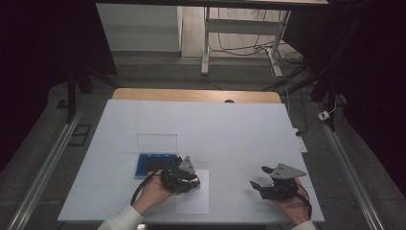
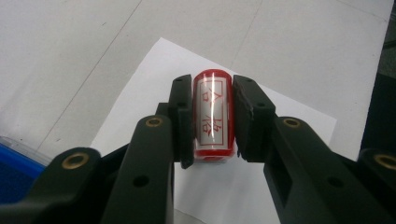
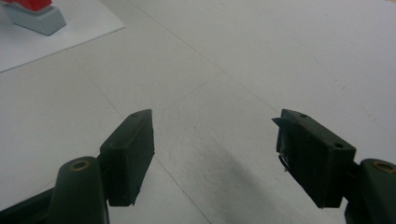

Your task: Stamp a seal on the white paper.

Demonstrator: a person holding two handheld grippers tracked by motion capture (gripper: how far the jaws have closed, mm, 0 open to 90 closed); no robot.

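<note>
My left gripper (image 1: 196,181) is shut on a red stamp (image 2: 213,116) with a white label bearing red characters; both black pads press its sides. Under the stamp lies a white sheet of paper (image 2: 289,121), which sits near the table's front edge (image 1: 194,201). In the right gripper view the stamp's red body and grey foot (image 3: 32,14) show at the top left, down at the paper. My right gripper (image 1: 258,176) hovers to the right of the sheet, its jaws wide open (image 3: 215,126) with nothing but white table surface between them.
A blue ink pad case (image 1: 153,164) with its clear lid (image 1: 157,142) raised sits just left of the left gripper; its corner (image 2: 14,163) shows beside the left jaw. The white table cover (image 1: 215,129) stretches back to a wooden edge. Desk legs and cables stand beyond.
</note>
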